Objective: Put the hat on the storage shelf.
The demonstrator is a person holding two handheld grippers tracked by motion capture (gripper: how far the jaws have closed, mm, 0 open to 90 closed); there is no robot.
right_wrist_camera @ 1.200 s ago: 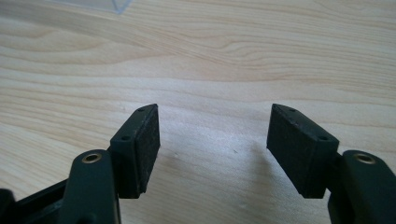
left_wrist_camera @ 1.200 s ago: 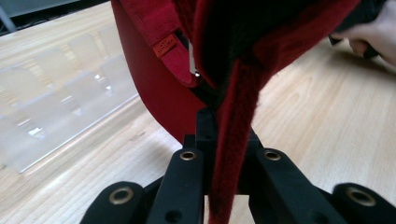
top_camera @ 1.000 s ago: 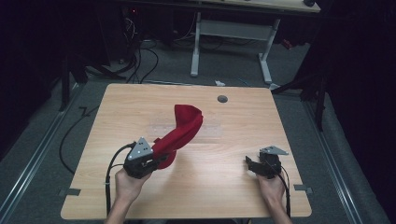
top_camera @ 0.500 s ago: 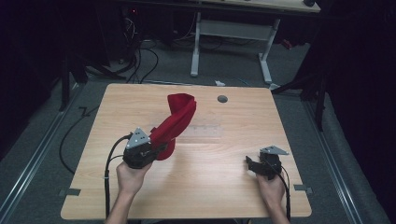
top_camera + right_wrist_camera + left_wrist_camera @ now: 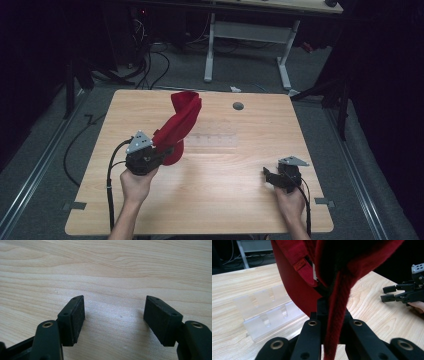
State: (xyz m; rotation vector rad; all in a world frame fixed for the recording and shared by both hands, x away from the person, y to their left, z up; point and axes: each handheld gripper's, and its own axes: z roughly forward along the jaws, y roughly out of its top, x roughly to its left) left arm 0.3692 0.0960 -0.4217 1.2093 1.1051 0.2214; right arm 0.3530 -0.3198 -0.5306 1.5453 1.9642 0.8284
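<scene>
A red cloth point(image 5: 181, 120) hangs lifted over the left half of the wooden table point(image 5: 225, 200), its free end reaching toward the far edge. My left gripper point(image 5: 167, 150) is shut on its near edge. In the left gripper view the red cloth point(image 5: 294, 290) has a seam and a small label, and a fold of it runs down between the closed jaws of the left gripper point(image 5: 334, 312). My right gripper point(image 5: 267, 175) rests low at the table's right, open with nothing in it. In the right gripper view its pads point(image 5: 77, 315) stand apart over bare wood.
A clear plastic rack point(image 5: 215, 141) lies on the table just right of the cloth; the rack point(image 5: 264, 312) has several slots. A round cable hole point(image 5: 238, 106) sits near the far edge. Another desk's legs and cables stand on the floor beyond.
My left gripper has moved left and slightly up with the red cloth, and the cloth's upper end has swung left toward the far edge. The right gripper has stayed put.
</scene>
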